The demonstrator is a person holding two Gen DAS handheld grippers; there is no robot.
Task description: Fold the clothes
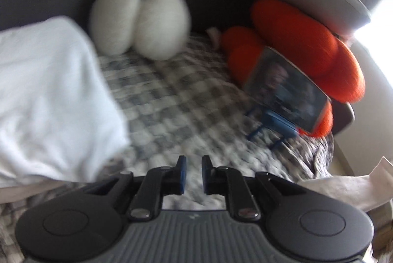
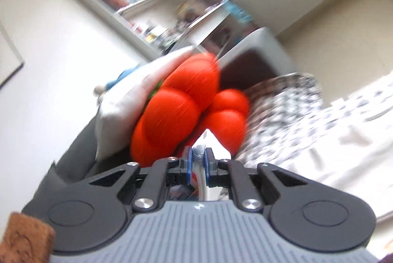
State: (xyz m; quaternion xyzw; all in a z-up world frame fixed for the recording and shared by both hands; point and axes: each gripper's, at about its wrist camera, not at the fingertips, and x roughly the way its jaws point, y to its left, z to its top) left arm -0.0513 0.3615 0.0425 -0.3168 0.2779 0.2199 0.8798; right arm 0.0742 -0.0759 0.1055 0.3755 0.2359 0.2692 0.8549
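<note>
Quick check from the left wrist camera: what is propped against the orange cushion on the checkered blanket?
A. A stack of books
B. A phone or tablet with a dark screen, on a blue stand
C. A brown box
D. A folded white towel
B: a dark-screened device leans on the orange cushion, held by a blue stand on the checkered blanket.
</note>
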